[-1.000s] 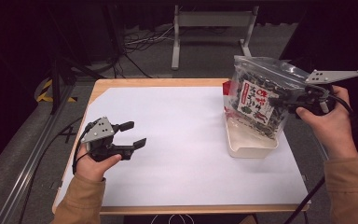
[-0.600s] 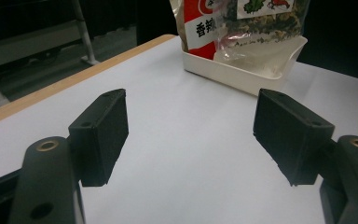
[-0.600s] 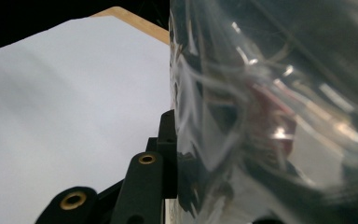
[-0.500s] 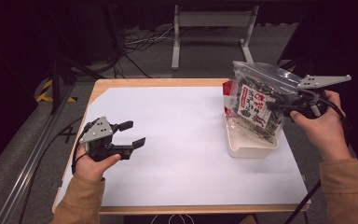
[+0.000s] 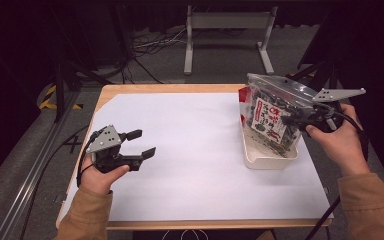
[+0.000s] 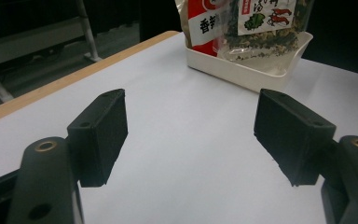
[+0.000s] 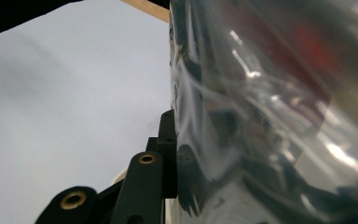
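The snack bag (image 5: pixel 270 112), clear plastic with a red-and-white label and dark bits inside, stands in the white tray (image 5: pixel 270 159) out at three o'clock on the table, its lower end down in the tray and its top tipped toward the far edge. The right gripper (image 5: pixel 300 117) is clamped onto the bag's side from the three o'clock direction, the right hand (image 5: pixel 337 142) behind it and the grey plate above. From the right gripper view there's the close-up: one black jaw pressed flat against shiny, crinkled film (image 7: pixel 270 116), the other jaw lost behind the plastic. The high view can't give that contact detail, but it does give the layout. Over at eight o'clock the left gripper (image 5: pixel 137 142) hovers low over the white sheet (image 5: pixel 190 150), held by the left hand (image 5: pixel 100 175), jaws spread wide with nothing between them. The left gripper view confirms it, two black jaws well apart over bare paper, and it shows the tray's near wall (image 6: pixel 242 74) and the bag's printed front (image 6: pixel 242 18), red panel and pepper picture, from table level. As for room, the tray sits close to the sheet's three o'clock edge, while the whole middle of the sheet between the two grippers lies open. The wooden table edge (image 5: pixel 170 88) frames the paper at twelve o'clock.
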`<state>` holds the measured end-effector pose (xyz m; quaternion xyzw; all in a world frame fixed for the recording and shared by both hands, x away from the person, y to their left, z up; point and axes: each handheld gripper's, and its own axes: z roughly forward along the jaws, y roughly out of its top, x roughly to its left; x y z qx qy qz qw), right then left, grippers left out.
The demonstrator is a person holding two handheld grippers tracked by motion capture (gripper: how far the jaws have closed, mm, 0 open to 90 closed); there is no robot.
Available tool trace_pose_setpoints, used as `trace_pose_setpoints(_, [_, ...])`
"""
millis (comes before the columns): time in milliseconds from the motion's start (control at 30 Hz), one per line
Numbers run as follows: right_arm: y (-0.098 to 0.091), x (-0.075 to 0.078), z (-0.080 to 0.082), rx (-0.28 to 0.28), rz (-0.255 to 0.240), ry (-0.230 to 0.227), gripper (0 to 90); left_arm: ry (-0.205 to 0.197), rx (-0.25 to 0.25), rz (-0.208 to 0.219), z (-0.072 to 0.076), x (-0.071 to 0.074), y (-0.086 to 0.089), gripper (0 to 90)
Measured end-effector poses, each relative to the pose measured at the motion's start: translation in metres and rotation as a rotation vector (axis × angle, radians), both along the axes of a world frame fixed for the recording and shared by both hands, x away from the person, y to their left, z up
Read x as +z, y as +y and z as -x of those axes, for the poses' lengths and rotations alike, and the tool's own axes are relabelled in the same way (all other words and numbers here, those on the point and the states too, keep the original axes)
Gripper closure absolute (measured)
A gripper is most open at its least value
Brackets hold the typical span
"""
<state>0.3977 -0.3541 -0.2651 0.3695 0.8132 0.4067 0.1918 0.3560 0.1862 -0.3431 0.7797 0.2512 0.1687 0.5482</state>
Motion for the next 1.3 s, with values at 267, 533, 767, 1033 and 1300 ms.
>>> trace_pose_setpoints(267, [0.002,-0.015,-0.001,0.003,0.019,0.018,73.1,0.002,0.006,-0.002,-0.001,0.000,0.001,26.5])
trace_pose_setpoints(533, [-0.002,-0.022,0.000,-0.002,-0.009,0.020,73.2,0.005,0.008,-0.004,-0.001,-0.001,0.000,26.6])
trace_pose_setpoints(767, [-0.001,-0.040,-0.002,-0.013,-0.002,0.043,73.3,0.006,0.006,-0.007,-0.001,0.000,0.000,26.5])
trace_pose_setpoints(1033, [-0.005,-0.049,-0.001,-0.030,-0.032,0.039,73.3,0.008,0.008,-0.010,-0.002,-0.001,-0.001,26.5])
trace_pose_setpoints(1300, [-0.010,-0.048,-0.001,-0.042,-0.055,0.022,71.5,0.019,0.013,-0.007,-0.002,-0.002,0.000,26.5])
